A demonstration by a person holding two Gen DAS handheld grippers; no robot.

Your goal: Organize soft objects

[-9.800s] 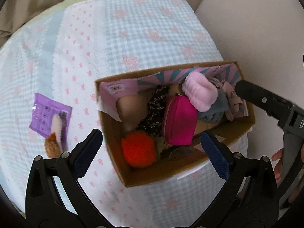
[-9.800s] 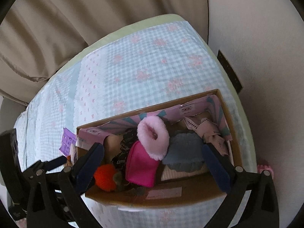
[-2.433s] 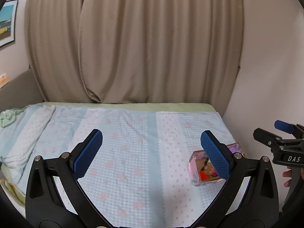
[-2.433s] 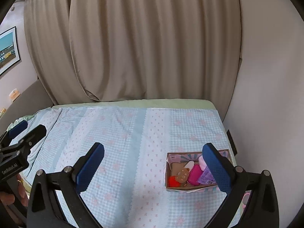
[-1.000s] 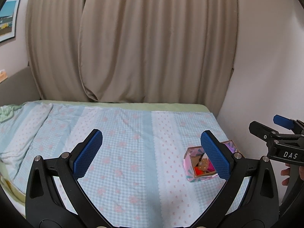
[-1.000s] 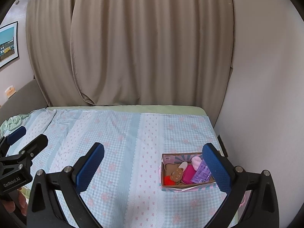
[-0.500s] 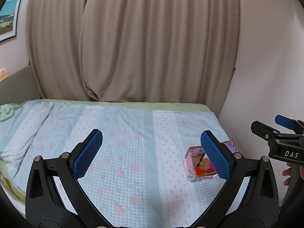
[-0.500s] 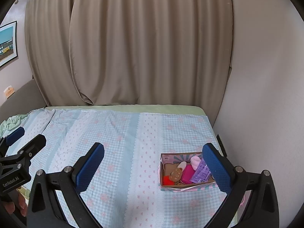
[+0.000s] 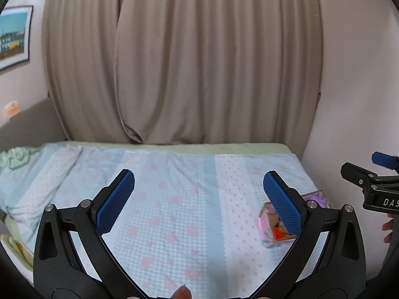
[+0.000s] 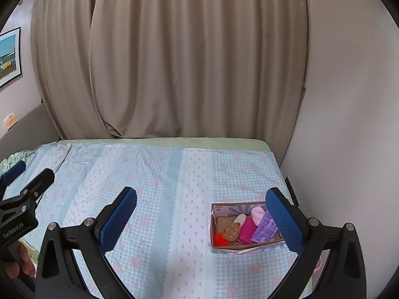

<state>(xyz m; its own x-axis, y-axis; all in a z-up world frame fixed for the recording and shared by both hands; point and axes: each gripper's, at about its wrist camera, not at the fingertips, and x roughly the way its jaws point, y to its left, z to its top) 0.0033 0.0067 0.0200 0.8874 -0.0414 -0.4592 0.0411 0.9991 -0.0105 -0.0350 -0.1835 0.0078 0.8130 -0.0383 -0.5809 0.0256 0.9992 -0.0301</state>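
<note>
Both of your tools are raised above the bed (image 10: 154,174), well back from the cardboard box (image 10: 237,248). Your left hand-held gripper (image 9: 199,199) has its blue pads spread wide with nothing between them, and your right hand-held gripper (image 10: 203,214) is spread just as wide and equally bare. That box sits on the checked bedspread near the bed's right edge, close to the wall (image 10: 349,124). Inside it you can see an orange pompom (image 10: 220,239) at the left end, a small brown plush bear (image 10: 232,233) beside it, a magenta pouch (image 10: 247,231), a pale pink fluffy slipper (image 10: 258,214) toward the back, and a purple packet (image 10: 264,230) partly behind your right pad. Beige curtains (image 10: 187,62) hang behind the bed.
</note>
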